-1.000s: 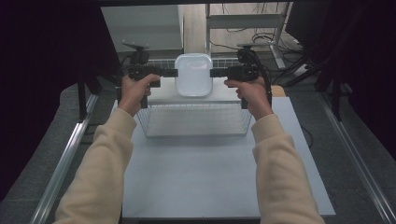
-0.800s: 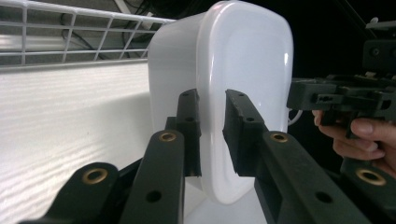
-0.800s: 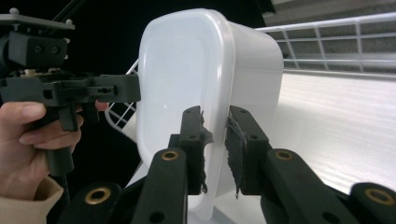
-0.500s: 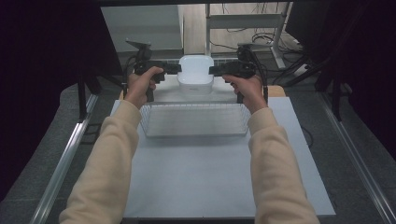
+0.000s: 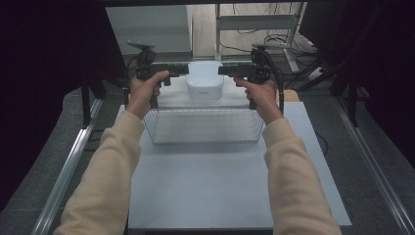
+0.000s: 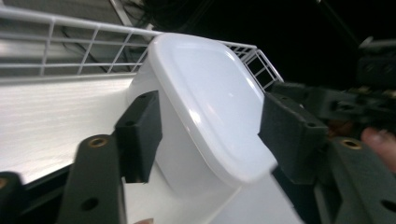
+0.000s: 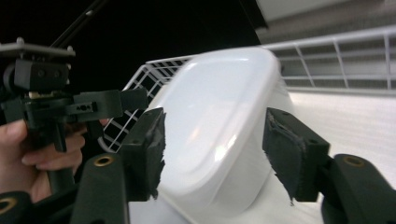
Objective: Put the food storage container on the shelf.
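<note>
Beyond wire basket [image 5: 203,126]: glossy white rounded-square plastic container [image 5: 204,81], lidded.

A white tub [image 5: 205,81] stands upside down in the far part of a wire basket [image 5: 203,128] on the white table [image 5: 215,191]. The left gripper [image 5: 185,70] and right gripper [image 5: 221,71] point inward at it from either side, level with its top. Their jaws have just been opening; whether the pads touch the tub cannot be told here. Cream sleeves [image 5: 110,171] reach in from the bottom edge.
</note>
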The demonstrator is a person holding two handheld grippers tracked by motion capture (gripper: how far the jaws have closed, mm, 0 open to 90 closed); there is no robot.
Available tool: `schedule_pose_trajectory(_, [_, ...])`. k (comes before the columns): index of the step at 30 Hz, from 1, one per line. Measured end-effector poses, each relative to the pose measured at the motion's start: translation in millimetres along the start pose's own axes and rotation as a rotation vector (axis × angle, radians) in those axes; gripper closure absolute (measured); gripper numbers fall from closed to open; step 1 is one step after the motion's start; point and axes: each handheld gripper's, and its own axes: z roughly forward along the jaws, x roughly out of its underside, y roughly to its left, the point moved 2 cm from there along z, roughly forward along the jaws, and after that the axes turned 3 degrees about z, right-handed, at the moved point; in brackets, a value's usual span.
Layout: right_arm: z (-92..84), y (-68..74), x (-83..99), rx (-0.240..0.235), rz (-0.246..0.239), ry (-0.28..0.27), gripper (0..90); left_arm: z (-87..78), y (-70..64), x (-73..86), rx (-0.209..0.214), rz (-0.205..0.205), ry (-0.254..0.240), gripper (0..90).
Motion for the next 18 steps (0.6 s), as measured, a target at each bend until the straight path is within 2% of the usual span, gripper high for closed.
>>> schedule_pose_trajectory(2, [-9.2,6.0,6.2,0.004,-0.060,-0.003,33.3,-9.9,-8.6,7.9,-0.029,0.066,0.006,34.6])
schedule_pose_trajectory(6, [-27.5,13.6,28.8,0.025,-0.203,0.021,28.8,-29.7,-21.9,30.8,-0.049,0.131,0.003,32.0])
schedule_pose_trajectory(7, [-38.3,17.0,42.5,0.055,-0.267,0.019,28.1,-34.2,-24.4,37.6,-0.058,0.151,0.001,30.8])
schedule_pose_trajectory(8, [-38.3,17.0,42.5,0.055,-0.267,0.019,28.1,-38.4,-26.8,44.7,-0.066,0.165,-0.001,30.8])
schedule_pose_trajectory(12, [-59.4,19.0,69.4,0.048,-0.324,0.010,27.6,-54.5,-35.2,77.0,-0.086,0.213,-0.017,29.0])
schedule_pose_trajectory(15, [-74.4,20.2,93.2,0.055,-0.355,0.004,27.3,-64.9,-40.4,105.8,-0.090,0.258,-0.025,27.7])
schedule_pose_trajectory(18, [-87.7,19.0,121.5,0.084,-0.390,-0.003,26.9,-71.8,-40.1,140.2,-0.102,0.291,-0.007,26.3])
